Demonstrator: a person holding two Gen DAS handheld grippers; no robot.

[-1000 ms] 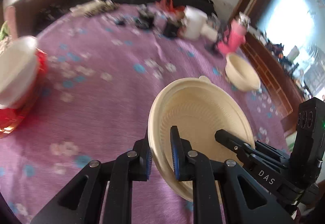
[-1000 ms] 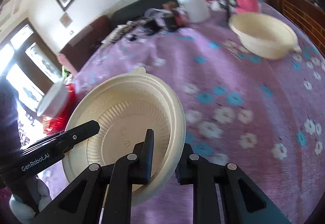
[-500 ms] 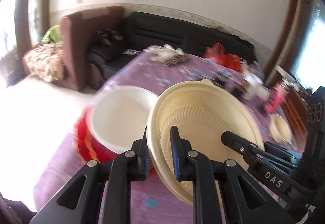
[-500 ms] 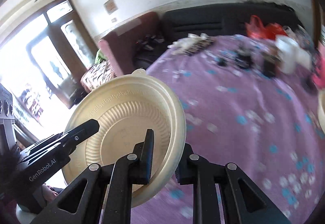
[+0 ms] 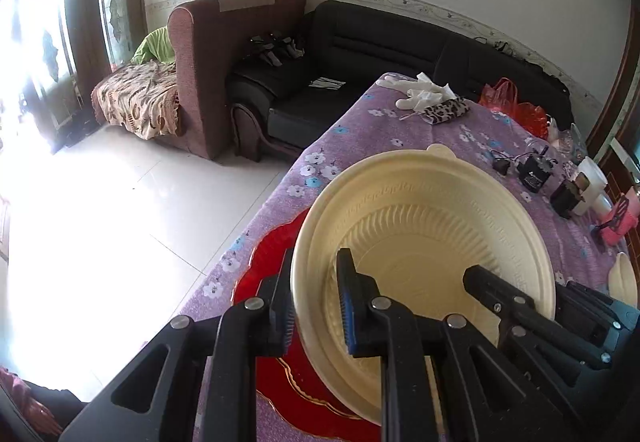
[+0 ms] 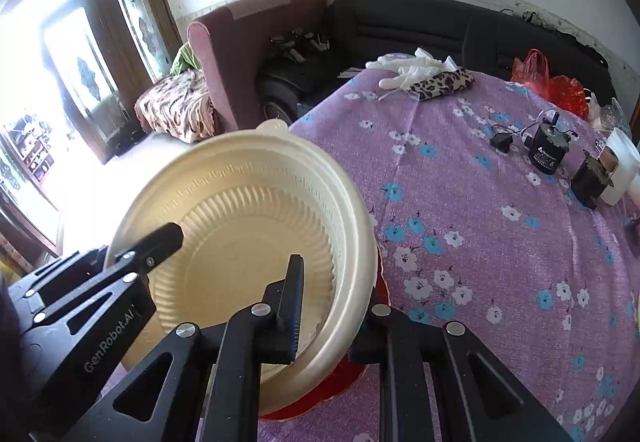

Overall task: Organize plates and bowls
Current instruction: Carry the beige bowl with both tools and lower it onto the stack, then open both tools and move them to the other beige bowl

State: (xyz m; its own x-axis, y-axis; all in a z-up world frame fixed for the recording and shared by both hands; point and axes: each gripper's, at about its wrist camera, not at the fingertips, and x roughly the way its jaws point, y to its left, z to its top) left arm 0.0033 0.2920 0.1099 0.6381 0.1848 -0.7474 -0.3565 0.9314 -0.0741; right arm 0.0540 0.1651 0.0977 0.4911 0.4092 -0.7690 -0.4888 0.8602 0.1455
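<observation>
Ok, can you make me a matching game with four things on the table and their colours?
Things:
1. bowl held by both grippers
2. plate under the bowl
3. tablecloth
4. pouch at the far end

Colours:
A. purple with flowers
B. leopard spots
C. cream
D. red

Pairs: 1-C, 2-D, 3-A, 4-B

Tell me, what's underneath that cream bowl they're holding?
A red plate lies on the purple tablecloth beneath the cream bowl. Only its rim shows; the bowl covers its middle, so anything resting there is hidden.
</observation>
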